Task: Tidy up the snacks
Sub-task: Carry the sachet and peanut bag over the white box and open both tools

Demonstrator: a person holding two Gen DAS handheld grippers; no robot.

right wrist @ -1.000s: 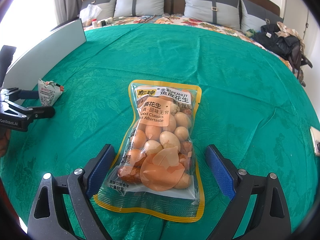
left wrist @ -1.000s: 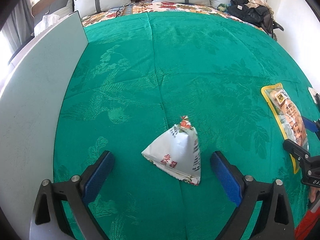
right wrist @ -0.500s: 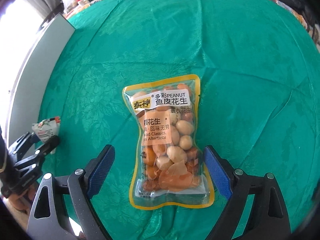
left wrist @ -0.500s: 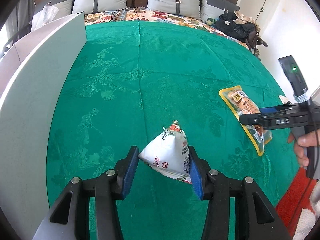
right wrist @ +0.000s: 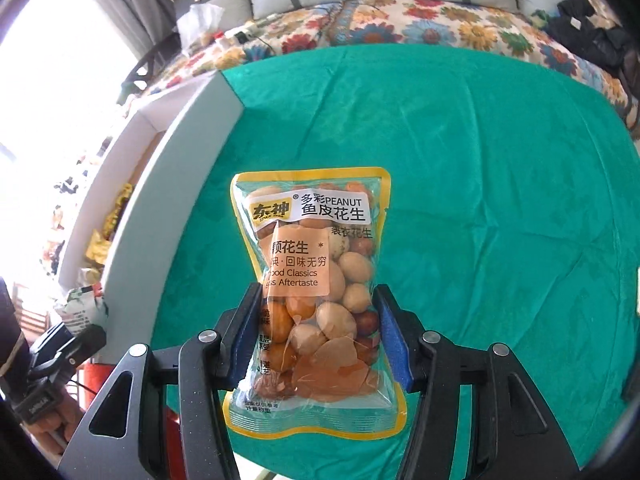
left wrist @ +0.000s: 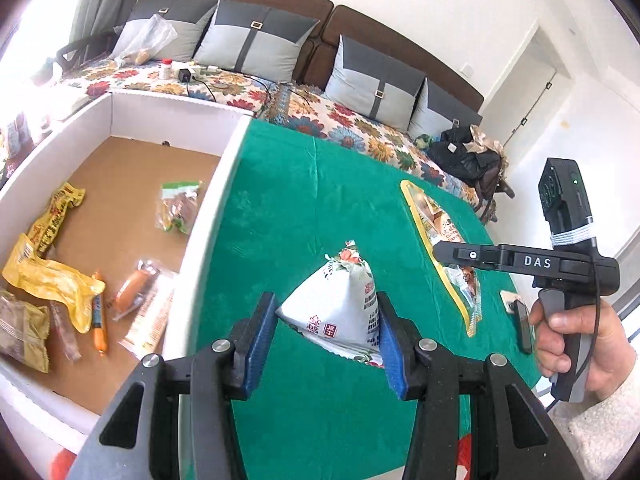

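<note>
Crinkly white film gave way where your left gripper [left wrist: 326,334] had its fingers clenched on the triangular snack pouch [left wrist: 335,308], held clear of the green-covered surface [left wrist: 304,208] just beside the cardboard box [left wrist: 132,184] of sorted snacks. Your right gripper [right wrist: 316,334] clasped the peanut bag [right wrist: 316,280] across its lower half, lifted above the cloth. Both packs looked light and soft; the glossy peanut bag seemed likelier to slip and its coated nuts to crack, so you were wise to grip its full middle, not the thin sealed edge.
</note>
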